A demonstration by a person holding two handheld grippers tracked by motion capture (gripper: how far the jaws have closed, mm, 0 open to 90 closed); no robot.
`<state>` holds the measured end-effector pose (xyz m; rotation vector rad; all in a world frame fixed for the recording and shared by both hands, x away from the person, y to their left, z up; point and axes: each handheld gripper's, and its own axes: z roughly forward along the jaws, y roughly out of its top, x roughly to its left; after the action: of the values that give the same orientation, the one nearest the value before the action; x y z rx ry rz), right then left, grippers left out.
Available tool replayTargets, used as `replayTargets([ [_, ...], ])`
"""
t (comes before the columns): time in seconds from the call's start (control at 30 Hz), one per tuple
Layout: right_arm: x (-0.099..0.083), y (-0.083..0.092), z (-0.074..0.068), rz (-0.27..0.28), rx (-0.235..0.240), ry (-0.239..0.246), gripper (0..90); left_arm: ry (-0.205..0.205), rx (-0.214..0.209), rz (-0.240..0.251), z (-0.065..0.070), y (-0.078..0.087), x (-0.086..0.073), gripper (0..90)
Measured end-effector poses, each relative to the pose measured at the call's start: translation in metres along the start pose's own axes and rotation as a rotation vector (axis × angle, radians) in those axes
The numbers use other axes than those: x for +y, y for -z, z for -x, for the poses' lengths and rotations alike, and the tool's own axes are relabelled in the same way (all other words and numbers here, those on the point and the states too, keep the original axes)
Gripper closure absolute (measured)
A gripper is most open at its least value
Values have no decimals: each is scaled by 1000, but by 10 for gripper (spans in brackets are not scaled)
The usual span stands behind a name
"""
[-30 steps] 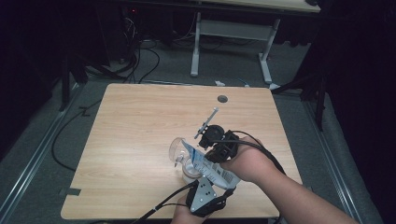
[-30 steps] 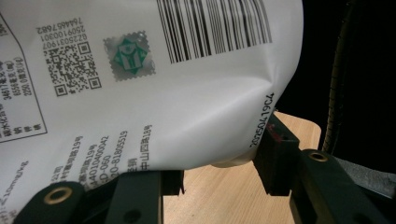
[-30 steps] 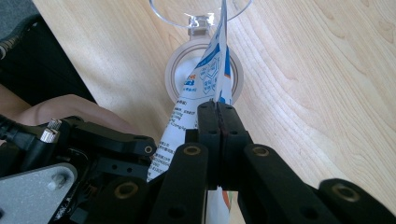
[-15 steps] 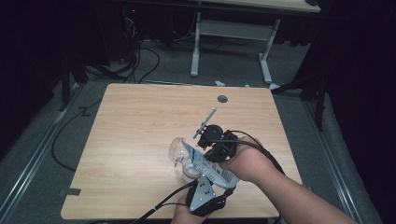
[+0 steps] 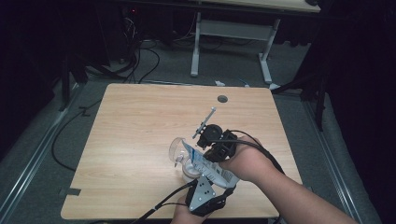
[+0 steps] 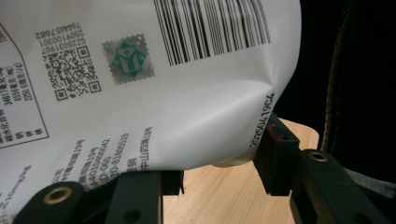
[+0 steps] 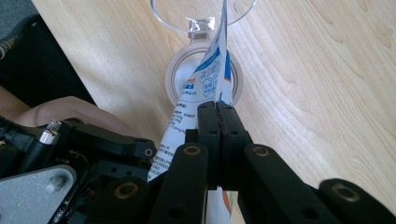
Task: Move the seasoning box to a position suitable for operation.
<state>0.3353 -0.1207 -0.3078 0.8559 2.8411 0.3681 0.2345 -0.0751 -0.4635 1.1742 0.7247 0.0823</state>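
Note:
A white pouch (image 5: 211, 169) with blue print and a barcode (image 6: 140, 93) hangs tilted over a small round container (image 7: 203, 77) whose clear lid (image 5: 176, 148) stands flipped open. My left gripper (image 5: 208, 181) comes up from the table's near edge, and its jaws press on the pouch's wide lower body (image 6: 215, 165). My right gripper (image 7: 218, 109) is shut on the pouch's thin upper edge, just above the container's mouth. In the high view the right gripper (image 5: 205, 148) sits to the right of the open lid. Whether anything is flowing from the pouch I cannot tell.
The wooden table (image 5: 140, 126) stretches bare to the left and back, with a round cable hole (image 5: 222, 99) near its far edge. Cables trail from both grippers over the near edge. A second desk's legs (image 5: 196, 42) stand beyond, on a dark floor with cables.

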Motion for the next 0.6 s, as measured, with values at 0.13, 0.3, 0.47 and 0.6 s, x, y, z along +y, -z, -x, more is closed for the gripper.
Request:
replayTargets([
  [0.13,0,0,0,-1,0,-2,900,-1,0,-2,0,0,0,588],
  [0.3,0,-1,-1,-2,0,-1,900,-2,-2,-2,1,0,-1,579],
  [0.47,-1,-2,0,-1,1,1,900,-5,-3,-2,1,1,-2,572],
  [0.6,0,-2,0,-1,0,3,900,-1,-3,1,1,0,-1,573],
])
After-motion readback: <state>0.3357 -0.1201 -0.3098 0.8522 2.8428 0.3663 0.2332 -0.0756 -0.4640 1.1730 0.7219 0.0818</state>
